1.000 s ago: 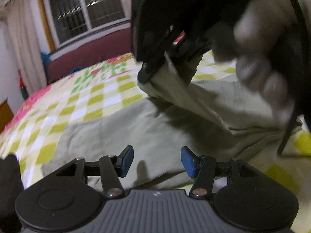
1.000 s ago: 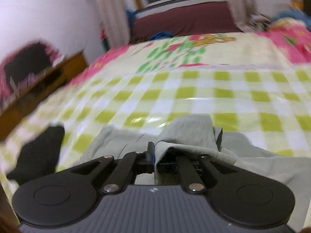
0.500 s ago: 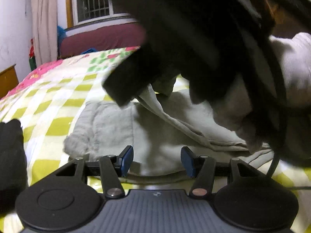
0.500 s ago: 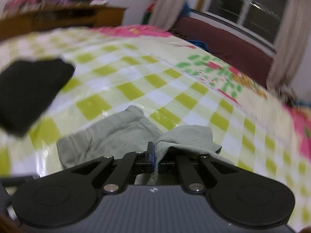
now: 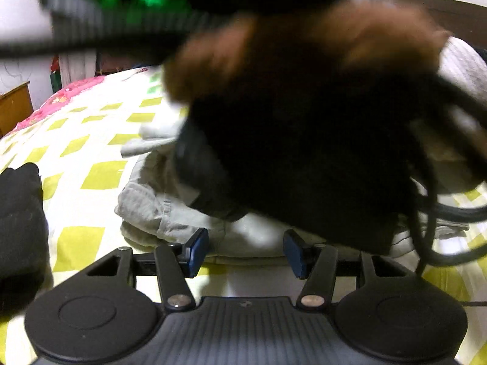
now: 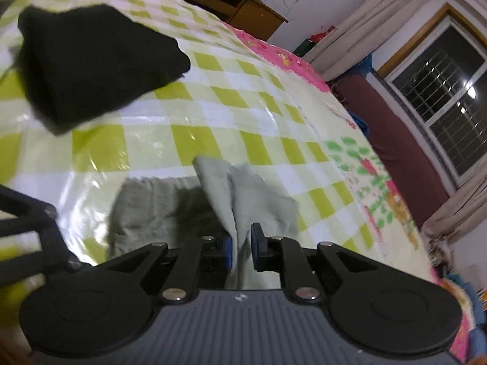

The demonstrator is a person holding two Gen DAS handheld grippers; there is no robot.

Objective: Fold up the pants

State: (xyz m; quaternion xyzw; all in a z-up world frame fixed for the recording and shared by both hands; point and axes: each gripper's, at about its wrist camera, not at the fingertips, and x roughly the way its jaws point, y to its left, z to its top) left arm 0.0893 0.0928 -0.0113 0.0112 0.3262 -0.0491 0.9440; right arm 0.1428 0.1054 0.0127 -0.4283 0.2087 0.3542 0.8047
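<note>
Grey-green pants lie partly folded on the checked bed cover. My left gripper is open just above their near edge, nothing between its blue pads. A hand holding my right gripper, blurred and dark, crosses close in front and hides most of the pants in the left wrist view. In the right wrist view a raised fold of the pants runs up between the pads of my right gripper. Its jaws are opening and a gap shows beside the cloth. The lower layer of the pants lies flat beneath.
A folded black garment lies on the yellow-green checked cover, also seen at the left as a black garment. A wooden desk, a dark red headboard and a window stand beyond. Black cables hang at the right.
My right gripper rolled and swung down over the pants with the fold, filling the left wrist view. Its jaws, shut on the cloth before, now stand apart. The left gripper stayed open.
</note>
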